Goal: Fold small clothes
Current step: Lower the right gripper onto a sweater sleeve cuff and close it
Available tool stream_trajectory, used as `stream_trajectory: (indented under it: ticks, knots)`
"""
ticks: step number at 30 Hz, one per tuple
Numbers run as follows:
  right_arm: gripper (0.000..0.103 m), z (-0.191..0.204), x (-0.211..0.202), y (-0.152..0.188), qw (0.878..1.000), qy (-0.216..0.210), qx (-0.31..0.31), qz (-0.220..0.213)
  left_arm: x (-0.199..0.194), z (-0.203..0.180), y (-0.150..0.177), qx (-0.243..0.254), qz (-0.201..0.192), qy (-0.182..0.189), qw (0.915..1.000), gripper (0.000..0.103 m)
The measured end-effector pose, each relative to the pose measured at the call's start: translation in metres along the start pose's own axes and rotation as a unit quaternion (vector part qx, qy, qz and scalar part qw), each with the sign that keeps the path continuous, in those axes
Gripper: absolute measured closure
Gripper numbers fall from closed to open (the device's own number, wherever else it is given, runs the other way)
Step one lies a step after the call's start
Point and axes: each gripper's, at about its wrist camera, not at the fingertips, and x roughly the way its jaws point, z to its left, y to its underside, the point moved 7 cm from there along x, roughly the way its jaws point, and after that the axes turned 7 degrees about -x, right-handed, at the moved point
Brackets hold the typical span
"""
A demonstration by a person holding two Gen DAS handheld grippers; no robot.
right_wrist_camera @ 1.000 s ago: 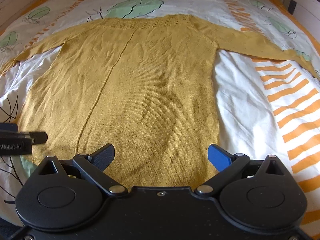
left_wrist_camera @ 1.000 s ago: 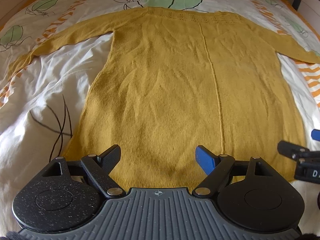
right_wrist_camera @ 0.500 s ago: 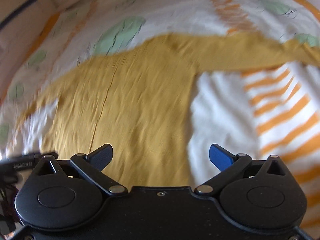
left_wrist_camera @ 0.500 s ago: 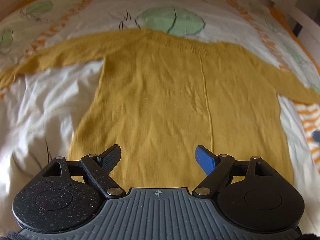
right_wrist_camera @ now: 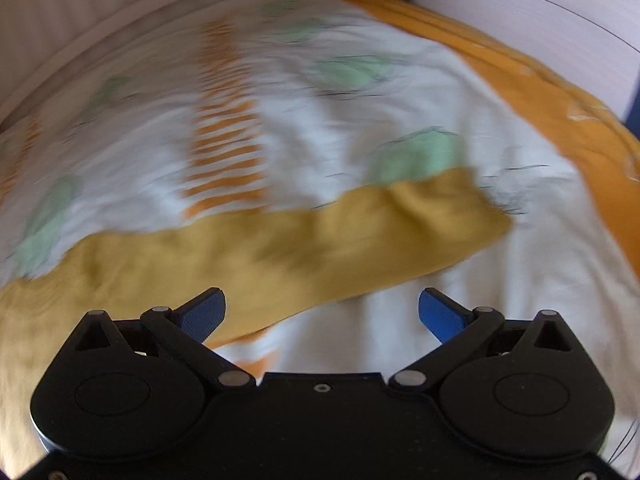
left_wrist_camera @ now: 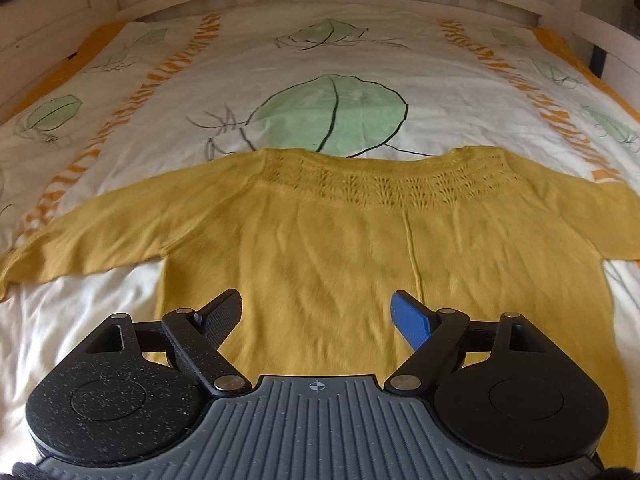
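One yellow sweater [left_wrist_camera: 320, 248] lies flat mid-frame on the patterned bedspread [left_wrist_camera: 360, 60], sleeves spread — ready for folding. The left gripper [left_wrist_camera: 316, 316] and right gripper [right_wrist_camera: 322, 312] hover, jaws apart, empty — the right above a sleeve [right_wrist_camera: 320, 240].

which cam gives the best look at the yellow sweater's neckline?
Left wrist. It shows the sweater sharp and flat on the bedcover, with the openwork neckline across the middle of the frame. The right wrist view is blurred and shows only one sleeve; no neckline there.
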Motion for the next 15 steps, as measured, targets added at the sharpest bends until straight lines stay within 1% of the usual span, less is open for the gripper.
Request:
stream_trajectory:
  ticks: [2,4,6,9,10,12,15]
  knots:
    - [0.000,-0.030,0.013,-0.007,0.999,0.015,0.034,0.001,0.012,-0.003,-0.001,-0.001,0.005,0.001,1.0000,0.022]
    - [0.000,-0.057,0.024,-0.010,0.997,0.019,0.081,0.003,0.023,-0.006,0.000,0.000,0.010,0.003,0.9999,0.022]
    - [0.000,-0.083,0.036,-0.010,0.991,0.011,0.135,0.008,0.035,-0.007,0.004,0.006,0.021,-0.002,0.9998,0.022]
    - [0.000,-0.110,0.051,-0.006,0.978,-0.016,0.206,0.008,0.053,-0.008,0.017,0.012,0.056,-0.005,0.9984,0.021]
    - [0.000,-0.115,0.057,-0.004,0.973,-0.029,0.228,0.008,0.056,-0.007,0.019,0.007,0.054,-0.003,0.9985,0.019]
    - [0.000,-0.120,0.066,-0.001,0.965,-0.049,0.257,0.008,0.055,-0.004,0.021,-0.004,0.037,0.005,0.9993,0.019]
    - [0.000,-0.123,0.075,-0.003,0.962,-0.055,0.266,-0.006,0.055,-0.003,0.024,-0.006,0.031,0.011,0.9994,0.015]
